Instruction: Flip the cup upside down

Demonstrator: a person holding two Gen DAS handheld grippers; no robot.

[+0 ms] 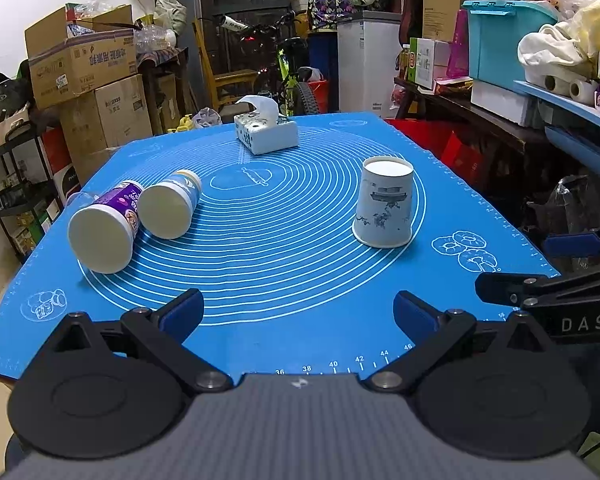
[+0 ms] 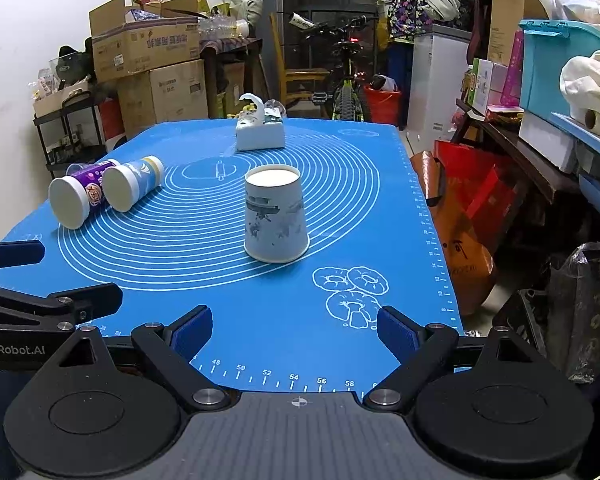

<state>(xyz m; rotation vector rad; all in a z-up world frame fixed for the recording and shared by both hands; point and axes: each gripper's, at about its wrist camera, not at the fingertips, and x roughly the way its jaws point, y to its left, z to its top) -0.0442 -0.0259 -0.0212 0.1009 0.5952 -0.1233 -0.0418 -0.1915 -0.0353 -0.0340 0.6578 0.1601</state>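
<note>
A white paper cup (image 1: 384, 202) with a grey-blue print stands upside down on the blue mat (image 1: 292, 320), its base up and wide rim on the mat. It also shows in the right wrist view (image 2: 275, 214). My left gripper (image 1: 298, 314) is open and empty above the mat's near edge, well short of the cup. My right gripper (image 2: 294, 332) is open and empty, also near the front edge, with the cup ahead of it. Part of the right gripper (image 1: 548, 300) shows at the right of the left wrist view.
Two cups lie on their sides at the mat's left: a purple one (image 1: 104, 236) and a blue-white one (image 1: 170, 210). A tissue box (image 1: 266, 132) stands at the far middle. Cardboard boxes, a bicycle and loaded shelves surround the table.
</note>
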